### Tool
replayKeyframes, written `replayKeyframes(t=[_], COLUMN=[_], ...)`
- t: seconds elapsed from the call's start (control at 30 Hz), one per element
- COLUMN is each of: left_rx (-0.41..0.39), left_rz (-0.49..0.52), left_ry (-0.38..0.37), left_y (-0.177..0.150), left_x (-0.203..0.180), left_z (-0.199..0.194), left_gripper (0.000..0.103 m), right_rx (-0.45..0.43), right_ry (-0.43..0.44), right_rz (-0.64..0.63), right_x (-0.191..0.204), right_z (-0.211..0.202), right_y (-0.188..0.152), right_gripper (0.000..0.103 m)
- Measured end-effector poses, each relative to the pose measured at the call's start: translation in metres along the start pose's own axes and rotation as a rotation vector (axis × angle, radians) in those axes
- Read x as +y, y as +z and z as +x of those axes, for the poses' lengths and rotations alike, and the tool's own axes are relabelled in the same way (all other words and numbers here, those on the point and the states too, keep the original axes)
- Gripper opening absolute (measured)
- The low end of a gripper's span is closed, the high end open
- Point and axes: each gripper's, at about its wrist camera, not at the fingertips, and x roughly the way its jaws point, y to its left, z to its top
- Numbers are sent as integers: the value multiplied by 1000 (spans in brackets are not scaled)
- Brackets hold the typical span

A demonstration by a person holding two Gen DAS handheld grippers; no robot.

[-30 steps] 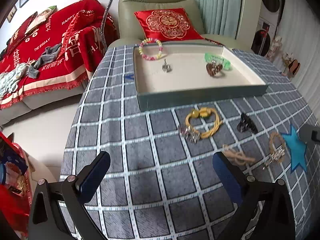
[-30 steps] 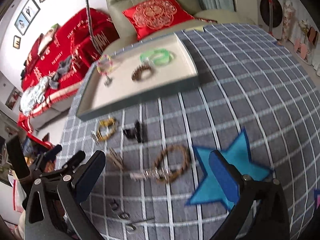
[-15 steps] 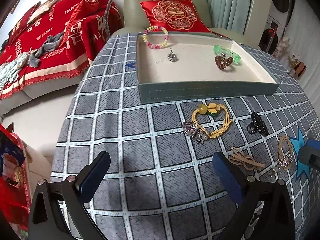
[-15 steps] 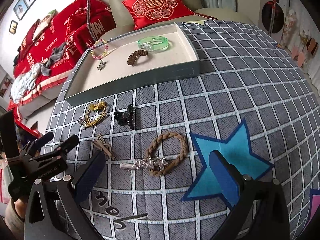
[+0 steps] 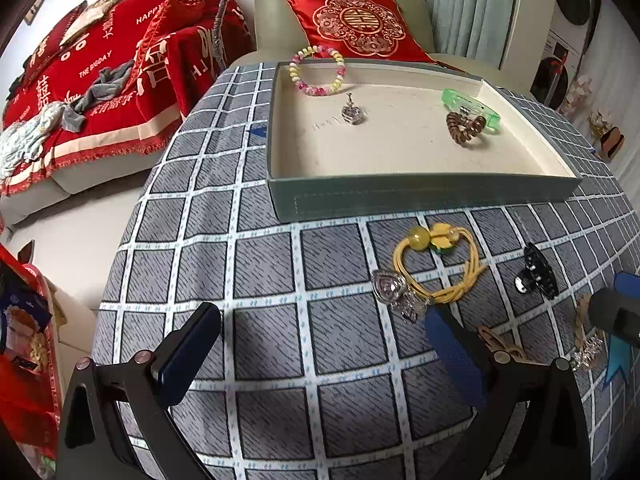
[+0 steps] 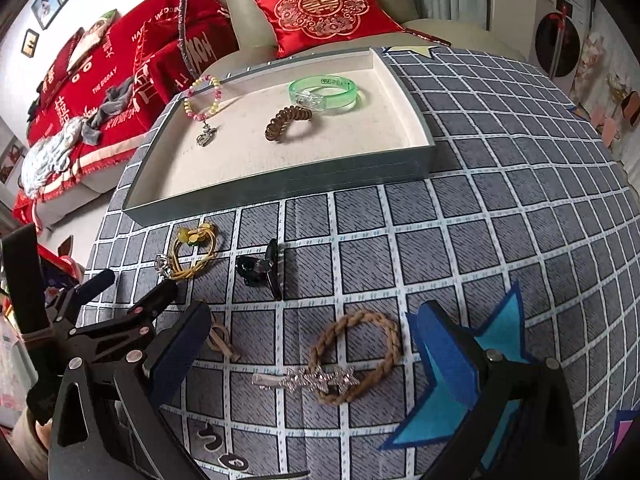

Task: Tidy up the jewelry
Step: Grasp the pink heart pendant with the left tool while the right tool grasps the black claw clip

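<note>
Open claws [image 5: 320, 344] [image 6: 312, 348] over jewelry (perhaps hovering)

Red blanket [image 5: 100, 80], upper left of the left wrist view: white words "THE BIGDAY", "HAPPY" and "WEDDING", plus big white Chinese signs too bent to read
Red blanket [image 6: 100, 80], upper left of the right wrist view: "THE BIGDAY" again
Red cushion [image 5: 356, 26], top middle: a gold Chinese double-happiness sign in a round flower ring
Green bangle [image 6: 324, 90], in the tray: a small label, too tiny to read
</note>
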Motion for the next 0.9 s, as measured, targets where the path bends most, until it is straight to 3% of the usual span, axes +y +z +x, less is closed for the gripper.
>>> replayKeyframes(t=[0.27, 0.53, 0.7, 0.9], left_rx=[-15, -12, -14, -32], left_rz=[-23, -29, -24, 9], left_ry=[28, -8, -36, -55], left_y=[5, 8, 11, 12], left_x=[14, 14, 9, 0], left_z=[3, 7, 7, 3], left_gripper=[103, 103, 101, 82], right_rx=[21, 23, 6, -14], right_ry=[-15, -43, -87, -93], right_rz=[-54, -126, -167, -186], right_x=[13, 27, 32, 35], right_z=[18, 34, 39, 37], right_y=[5, 9, 12, 14], right_gripper=[103, 98, 80, 53])
